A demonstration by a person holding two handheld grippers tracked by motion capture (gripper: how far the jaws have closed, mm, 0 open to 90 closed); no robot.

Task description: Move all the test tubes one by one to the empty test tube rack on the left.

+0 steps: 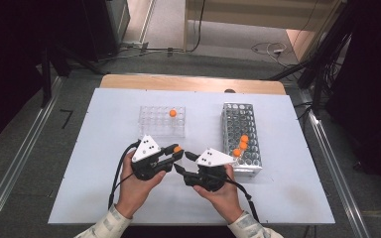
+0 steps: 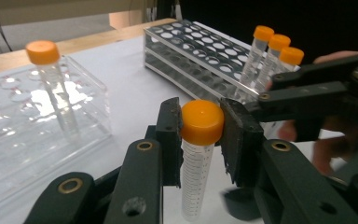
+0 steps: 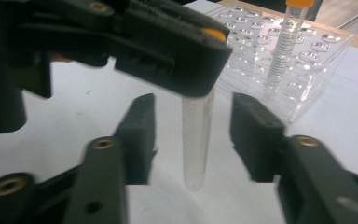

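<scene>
While left tool (image 2: 200, 135) clamps orange cap of tube (image 2: 196, 177), tube hangs upright above table (image 1: 104, 188), body between spread jaws of right tool (image 3: 193, 135), untouched as far as blur allows. Clear rack (image 1: 154, 126) beyond; metal rack (image 1: 250, 163) right of both tools.

A clear, graduated tube (image 2: 196, 163) with an orange cap hangs upright, clamped at the cap.
</scene>
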